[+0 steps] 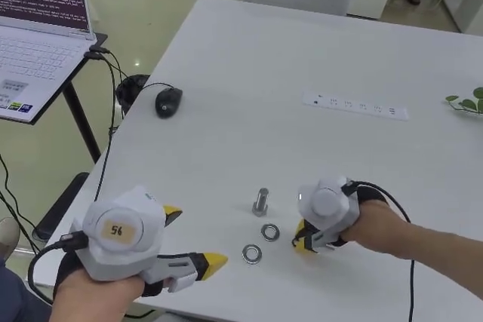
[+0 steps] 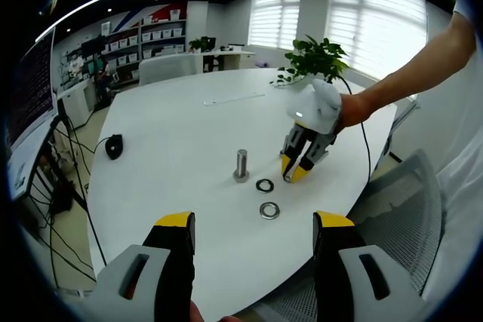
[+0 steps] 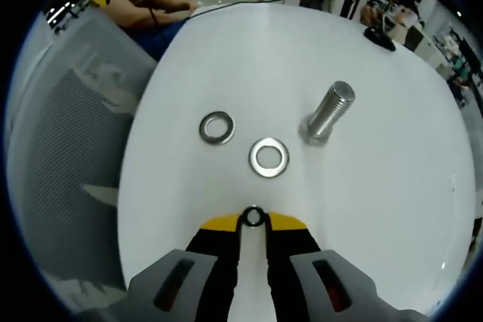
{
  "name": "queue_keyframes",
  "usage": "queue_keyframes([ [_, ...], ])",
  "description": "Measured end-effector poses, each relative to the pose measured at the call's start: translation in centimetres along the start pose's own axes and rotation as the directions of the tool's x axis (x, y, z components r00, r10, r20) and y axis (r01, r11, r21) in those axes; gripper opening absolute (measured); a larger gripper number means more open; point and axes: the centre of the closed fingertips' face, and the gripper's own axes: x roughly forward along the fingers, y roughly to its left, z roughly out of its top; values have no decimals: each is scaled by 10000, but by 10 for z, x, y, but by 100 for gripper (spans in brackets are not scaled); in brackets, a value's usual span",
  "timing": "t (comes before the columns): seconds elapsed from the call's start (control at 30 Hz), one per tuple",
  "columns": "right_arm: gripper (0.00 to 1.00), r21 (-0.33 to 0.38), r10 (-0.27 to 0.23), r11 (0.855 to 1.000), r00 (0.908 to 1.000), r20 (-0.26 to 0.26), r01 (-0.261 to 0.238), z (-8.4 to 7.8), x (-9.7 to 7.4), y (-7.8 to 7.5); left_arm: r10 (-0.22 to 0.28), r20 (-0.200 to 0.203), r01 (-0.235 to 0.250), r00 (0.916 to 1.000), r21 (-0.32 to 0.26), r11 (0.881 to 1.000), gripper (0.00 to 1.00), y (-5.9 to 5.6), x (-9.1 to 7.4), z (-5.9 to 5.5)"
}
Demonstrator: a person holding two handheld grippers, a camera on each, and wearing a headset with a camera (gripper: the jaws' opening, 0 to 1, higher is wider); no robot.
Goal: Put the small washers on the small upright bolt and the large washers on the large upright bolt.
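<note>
While nearly closed, right claw (image 3: 253, 225) on small washer (image 3: 253, 216).

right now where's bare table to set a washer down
Bare table from the bolt back to the mouse and the power strip. Crowded at the near edge: two washers between the left tongs and the right tongs, which grip a small washer.

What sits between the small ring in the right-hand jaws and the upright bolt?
Only a flat washer on the table, roughly between the held ring and the bolt; likely low enough to pass over.
</note>
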Motion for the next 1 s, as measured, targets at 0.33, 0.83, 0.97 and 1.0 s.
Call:
queue_keyframes([
  [0.33,14,1222,-289,9922,9983,501,226,-8,-7,4,-66,14,66,10000,11,10000,62,-3,1,0],
  [0.83,14,2799,-1249,9547,9899,668,1016,-38,-32,-4,-127,69,127,9999,33,9999,62,-5,2,2],
  [0.97,14,3171,-1689,9383,9830,715,1381,-46,-49,-16,-126,82,126,9999,30,9999,62,-5,2,2],
  [1.0,14,3199,-1770,9363,9816,723,1452,-46,-53,-18,-131,79,130,9999,30,9999,62,-5,2,2],
])
